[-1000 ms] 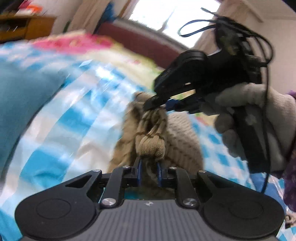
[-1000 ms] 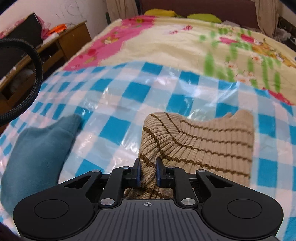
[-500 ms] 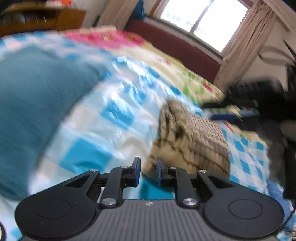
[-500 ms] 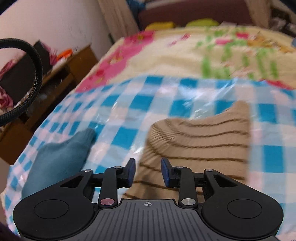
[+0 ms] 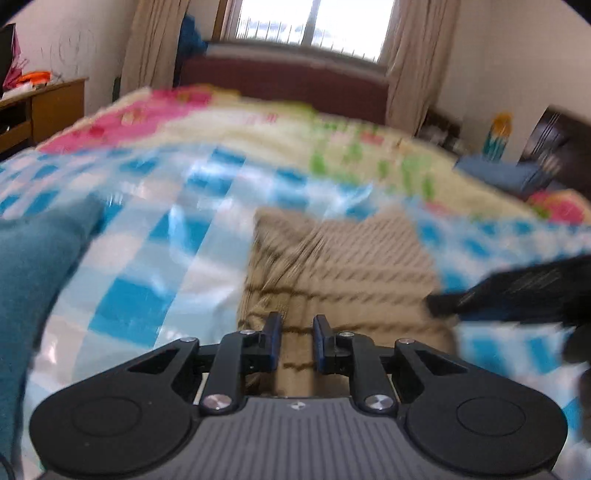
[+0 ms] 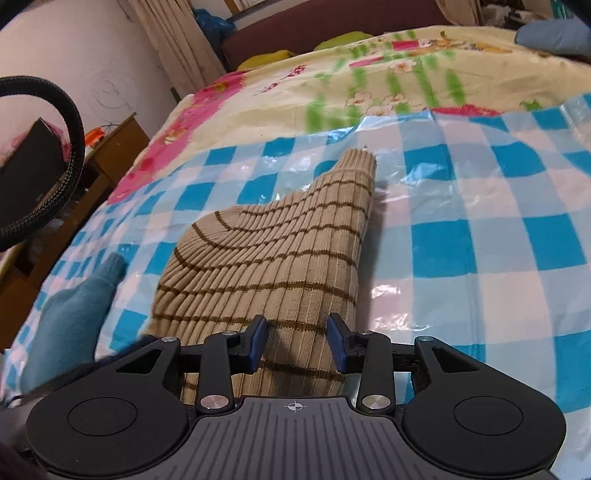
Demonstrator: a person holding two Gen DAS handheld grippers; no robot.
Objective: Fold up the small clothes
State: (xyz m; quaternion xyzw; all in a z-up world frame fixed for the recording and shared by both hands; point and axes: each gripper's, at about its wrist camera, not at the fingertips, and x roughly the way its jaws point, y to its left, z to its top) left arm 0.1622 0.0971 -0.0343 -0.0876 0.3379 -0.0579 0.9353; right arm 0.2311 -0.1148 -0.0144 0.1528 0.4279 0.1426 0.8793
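A tan ribbed knit garment with thin brown stripes (image 6: 280, 254) lies folded on the blue-and-white checked plastic sheet (image 6: 480, 240) on the bed. My right gripper (image 6: 297, 341) is open just above its near edge and holds nothing. In the blurred left wrist view the same garment (image 5: 343, 262) lies ahead. My left gripper (image 5: 296, 341) is open over its near end and is empty. The right gripper shows there as a dark blur (image 5: 517, 295) at the right.
A teal garment lies to the left on the sheet (image 6: 74, 310), large at the left edge of the left wrist view (image 5: 33, 277). A flowered bedspread (image 6: 369, 81) covers the bed beyond. A wooden desk (image 6: 92, 155) stands at the left and a blue pillow (image 6: 550, 35) far right.
Both grippers have let go of the tan garment and opened. It now lies flat on the sheet. Both grippers have drawn back toward its near edge.
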